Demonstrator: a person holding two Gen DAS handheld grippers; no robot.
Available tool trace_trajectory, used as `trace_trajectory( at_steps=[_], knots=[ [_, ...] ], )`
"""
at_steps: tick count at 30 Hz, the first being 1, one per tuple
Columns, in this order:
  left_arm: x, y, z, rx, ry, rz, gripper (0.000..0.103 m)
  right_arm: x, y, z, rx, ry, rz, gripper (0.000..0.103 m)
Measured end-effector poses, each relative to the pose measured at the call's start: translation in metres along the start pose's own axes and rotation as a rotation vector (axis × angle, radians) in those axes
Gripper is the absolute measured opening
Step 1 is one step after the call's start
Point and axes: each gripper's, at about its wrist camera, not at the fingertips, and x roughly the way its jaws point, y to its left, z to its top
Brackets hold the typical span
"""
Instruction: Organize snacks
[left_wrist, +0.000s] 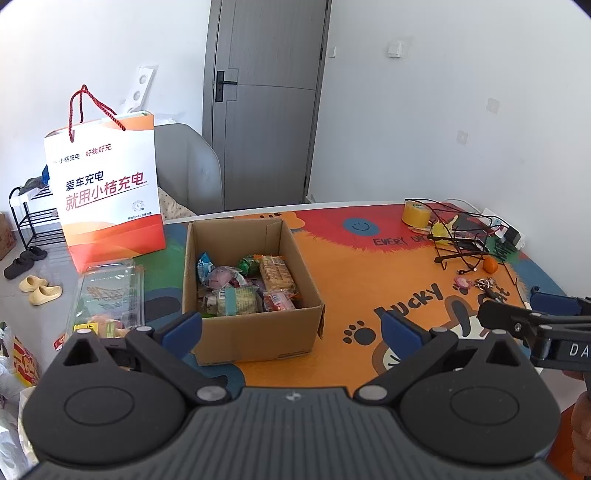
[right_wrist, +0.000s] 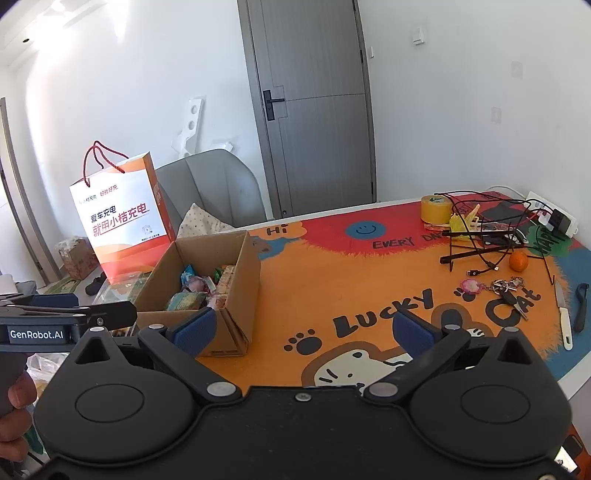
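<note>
Both grippers hang empty with their jaws spread wide: the left gripper (left_wrist: 291, 328) sits just short of the near wall of the cardboard box (left_wrist: 258, 332), and the right gripper (right_wrist: 303, 326) hovers off the box's near right corner, over the bare mat.

Inside the box lies a loose heap of snacks (left_wrist: 245, 282), among them a cracker pack (left_wrist: 277, 273) toward the right wall and a green-labelled packet (left_wrist: 236, 300) against the near wall. They overlap, so a pinch at one wrapper could well drag a neighbour up with it or slip off the glossy film. The box looks light and has tall walls; a finger catching the rim would likely shove or tip it.

Left of the box, a clear plastic clamshell (left_wrist: 107, 291) lies flat, with a paper gift bag (left_wrist: 110, 192) standing behind it. The bag looks easy to topple if an arm swings wide on that side.

Well to the right of the box are a tape roll (left_wrist: 415, 214), tangled cables (left_wrist: 461, 240), an orange (right_wrist: 518, 261), keys (right_wrist: 508, 290) and a knife (right_wrist: 563, 317); a sweep that way risks snagging.
</note>
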Motion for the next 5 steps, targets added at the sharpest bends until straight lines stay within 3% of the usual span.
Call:
trace_trajectory(
  at_steps=[5],
  knots=[
    [0.0023, 0.0011, 0.0, -0.001, 0.002, 0.003, 0.103, 0.0001, -0.0001, -0.0005, 0.001, 0.0, 0.002, 0.103]
  ],
)
